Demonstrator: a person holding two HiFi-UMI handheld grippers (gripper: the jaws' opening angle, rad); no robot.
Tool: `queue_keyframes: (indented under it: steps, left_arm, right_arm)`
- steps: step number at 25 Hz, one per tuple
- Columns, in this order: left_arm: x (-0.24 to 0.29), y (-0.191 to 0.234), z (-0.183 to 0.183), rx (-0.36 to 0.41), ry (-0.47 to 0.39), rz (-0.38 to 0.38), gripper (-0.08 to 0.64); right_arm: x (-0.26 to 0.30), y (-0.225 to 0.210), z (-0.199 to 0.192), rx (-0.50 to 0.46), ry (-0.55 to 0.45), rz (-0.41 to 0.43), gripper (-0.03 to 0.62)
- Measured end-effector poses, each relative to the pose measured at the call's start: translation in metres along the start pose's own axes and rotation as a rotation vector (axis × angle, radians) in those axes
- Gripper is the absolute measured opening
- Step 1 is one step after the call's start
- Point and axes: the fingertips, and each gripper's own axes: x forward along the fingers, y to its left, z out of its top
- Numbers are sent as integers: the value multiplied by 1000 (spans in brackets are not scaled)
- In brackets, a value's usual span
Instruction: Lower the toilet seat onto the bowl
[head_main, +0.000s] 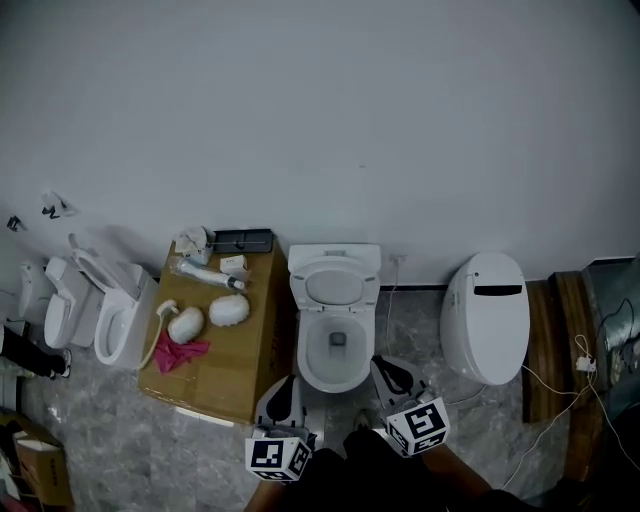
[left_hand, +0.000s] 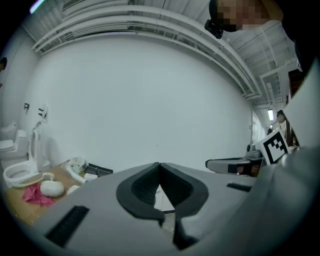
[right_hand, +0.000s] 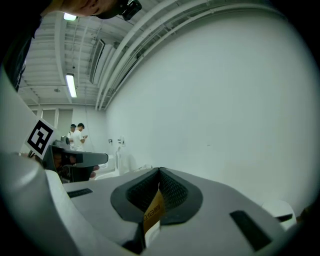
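Observation:
A white toilet (head_main: 335, 262) stands against the wall in the middle of the head view. Its seat (head_main: 335, 287) is tipped up against the tank, and the bowl (head_main: 312, 352) below it is uncovered. My left gripper (head_main: 288, 385) hangs just in front of the bowl's left side, jaws shut and empty. My right gripper (head_main: 381, 364) is level with it at the bowl's right side, also shut. Neither touches the toilet. The left gripper view shows closed pads (left_hand: 145, 182). The right gripper view shows closed pads (right_hand: 172, 190) with a yellow label (right_hand: 154, 210) in the slot.
A cardboard box (head_main: 250, 345) left of the toilet carries white fittings, a pink cloth (head_main: 180, 352) and a grey tray (head_main: 243, 240). Another toilet (head_main: 110, 315) stands farther left. A closed toilet (head_main: 488, 315) stands at the right, beside wooden boards (head_main: 560, 340) and cables (head_main: 585, 365).

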Motion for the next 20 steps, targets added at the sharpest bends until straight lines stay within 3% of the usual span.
queue_keyframes:
  steps: [7,14,20]
  left_arm:
    - [77,21,-13,20,113,-50,9]
    - [156,67,-23,142,233,-162,9]
    - [224,112,-48,234,407,-306,22]
  right_arm:
    - [68,-54,-6,-21,83,20,21]
    - [143,-85,-20,-112,185,30,21]
    - [206,-108,-50,-179,314,65,25]
